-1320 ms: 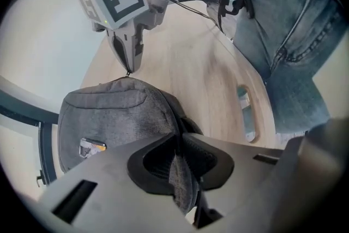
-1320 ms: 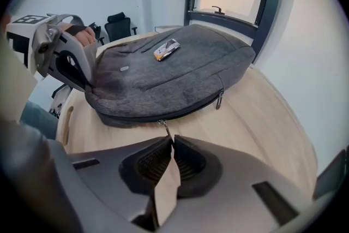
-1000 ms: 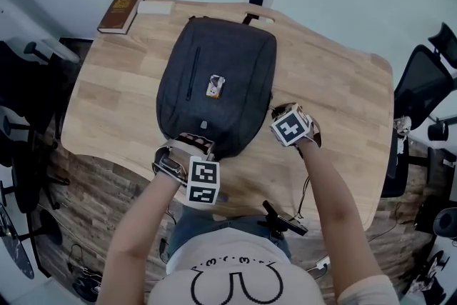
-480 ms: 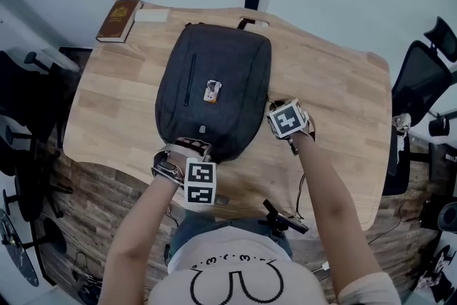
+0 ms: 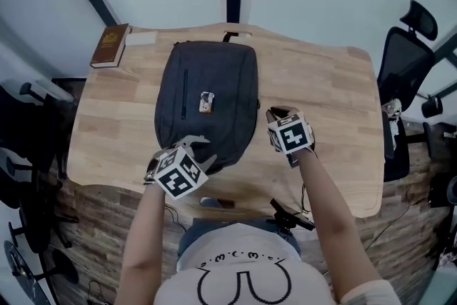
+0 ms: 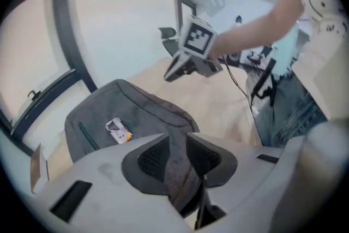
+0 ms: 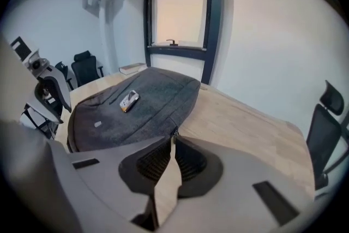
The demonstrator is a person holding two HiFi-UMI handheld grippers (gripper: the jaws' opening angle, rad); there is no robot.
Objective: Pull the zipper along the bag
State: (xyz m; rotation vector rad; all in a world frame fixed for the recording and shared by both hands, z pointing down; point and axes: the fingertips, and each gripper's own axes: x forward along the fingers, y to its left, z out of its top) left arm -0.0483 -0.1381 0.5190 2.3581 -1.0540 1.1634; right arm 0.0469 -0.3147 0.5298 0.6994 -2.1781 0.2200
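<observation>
Tabletop (image 5: 321, 96) lies bare right of the bag (image 5: 221, 118); at its near edge your left gripper (image 6: 175, 142), fabric (image 6: 179, 172) in its gap, and empty right gripper (image 7: 170, 144) have just been opening.

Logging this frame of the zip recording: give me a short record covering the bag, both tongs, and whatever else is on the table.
bag: dark grey backpack lying flat on the wooden table, with a small tag on its front
left tongs: at the bag's near end, apart, have just been opening; grey bag cloth shows in the gap
right tongs: at the bag's right edge, slightly apart, have just been opening; only table shows between them
other: brown book at the table's far left corner
</observation>
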